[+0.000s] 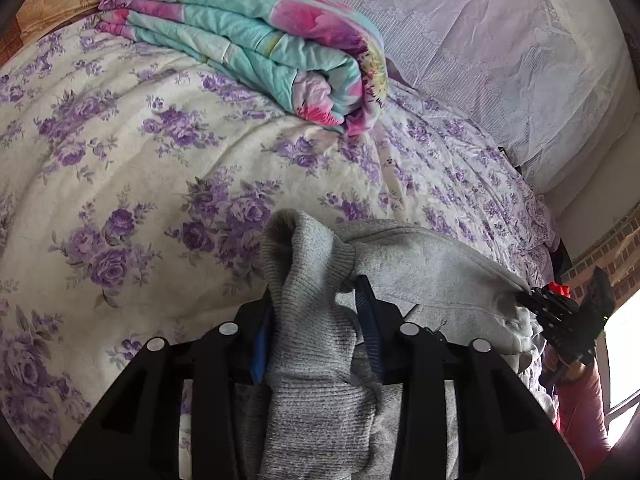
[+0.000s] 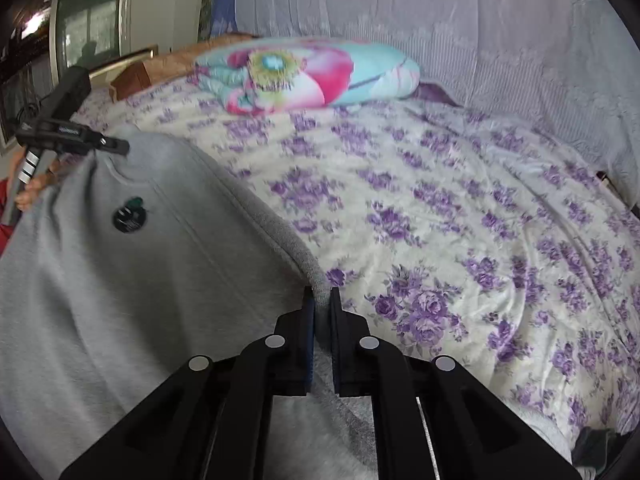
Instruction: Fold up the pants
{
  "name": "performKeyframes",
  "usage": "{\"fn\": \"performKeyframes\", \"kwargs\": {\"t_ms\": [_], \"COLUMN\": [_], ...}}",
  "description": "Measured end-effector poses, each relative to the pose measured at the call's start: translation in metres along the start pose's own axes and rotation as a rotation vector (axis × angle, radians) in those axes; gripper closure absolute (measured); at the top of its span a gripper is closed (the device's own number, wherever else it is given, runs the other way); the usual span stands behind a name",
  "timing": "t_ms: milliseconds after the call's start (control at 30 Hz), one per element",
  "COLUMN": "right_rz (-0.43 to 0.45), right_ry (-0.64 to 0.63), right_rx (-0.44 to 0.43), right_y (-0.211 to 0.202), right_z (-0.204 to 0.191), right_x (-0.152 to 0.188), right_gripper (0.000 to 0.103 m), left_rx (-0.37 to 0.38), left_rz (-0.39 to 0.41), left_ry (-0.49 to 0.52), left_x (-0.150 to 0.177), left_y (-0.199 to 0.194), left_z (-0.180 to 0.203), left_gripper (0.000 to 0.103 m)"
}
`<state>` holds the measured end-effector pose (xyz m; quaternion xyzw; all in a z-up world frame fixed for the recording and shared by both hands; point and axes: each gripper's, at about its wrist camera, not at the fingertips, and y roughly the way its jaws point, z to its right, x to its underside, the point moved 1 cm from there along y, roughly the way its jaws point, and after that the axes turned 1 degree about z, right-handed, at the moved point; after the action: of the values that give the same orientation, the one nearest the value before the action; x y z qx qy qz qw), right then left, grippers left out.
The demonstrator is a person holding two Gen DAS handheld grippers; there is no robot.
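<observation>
Grey pants (image 2: 120,280) with a small dark round badge (image 2: 129,216) hang stretched between my two grippers above the bed. My left gripper (image 1: 316,292) is shut on a bunched ribbed band of the pants (image 1: 312,360), which fills the gap between its blue pads. My right gripper (image 2: 321,296) is shut on the ribbed edge of the pants, pinched thin between its fingers. The left wrist view shows the right gripper (image 1: 528,300) far right, at the other end of the grey cloth (image 1: 420,256). In the right wrist view the left gripper (image 2: 120,146) grips the upper left corner.
A bed with a purple-flowered sheet (image 1: 140,168) lies under the pants. A folded turquoise and pink quilt (image 1: 256,44) rests at its far end, by a white lace cover (image 2: 480,40). A person's hand and pink sleeve (image 1: 580,396) show at the right edge.
</observation>
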<state>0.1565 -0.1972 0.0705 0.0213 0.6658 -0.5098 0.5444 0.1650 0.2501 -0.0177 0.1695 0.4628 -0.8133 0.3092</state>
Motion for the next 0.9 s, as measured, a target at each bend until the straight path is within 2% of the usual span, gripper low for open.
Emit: {"fn": "performKeyframes", "kwargs": {"t_ms": [67, 133, 200, 367, 467, 567, 667, 733, 900], "right_rz": [0.076, 0.127, 0.150, 0.157, 0.135, 0.120, 0.127, 0.135, 0.140], "right_ry": [0.006, 0.009, -0.009, 0.066, 0.104, 0.139, 0.140, 0.134, 0.128], "right_rx": [-0.005, -0.020, -0.024, -0.061, -0.078, -0.104, -0.107, -0.100, -0.105], "right_y": [-0.041, -0.078, -0.104, -0.129, -0.128, -0.132, -0.139, -0.142, -0.146], "right_z": [-0.018, -0.043, -0.073, -0.122, -0.139, -0.143, -0.143, -0.145, -0.151], "right_x": [0.001, 0.011, 0.030, 0.092, 0.121, 0.136, 0.142, 0.145, 0.157], "right_gripper": [0.096, 0.096, 0.096, 0.096, 0.096, 0.096, 0.096, 0.096, 0.096], "left_rx": [0.026, 0.053, 0.054, 0.112, 0.202, 0.229, 0.260, 0.276, 0.150], "left_rz": [0.022, 0.032, 0.054, 0.143, 0.171, 0.121, 0.077, 0.066, -0.008], "left_ry": [0.000, -0.011, -0.040, -0.097, -0.148, -0.165, -0.210, -0.238, -0.308], "left_x": [0.001, 0.003, 0.006, 0.030, 0.060, 0.079, 0.081, 0.077, 0.072], "left_y": [-0.007, -0.013, -0.023, -0.064, -0.093, -0.109, -0.121, -0.125, -0.111], "left_z": [0.001, 0.000, -0.001, -0.001, 0.001, 0.017, 0.036, 0.047, 0.060], "left_gripper": [0.067, 0.063, 0.038, 0.021, 0.021, 0.021, 0.020, 0.013, 0.011]}}
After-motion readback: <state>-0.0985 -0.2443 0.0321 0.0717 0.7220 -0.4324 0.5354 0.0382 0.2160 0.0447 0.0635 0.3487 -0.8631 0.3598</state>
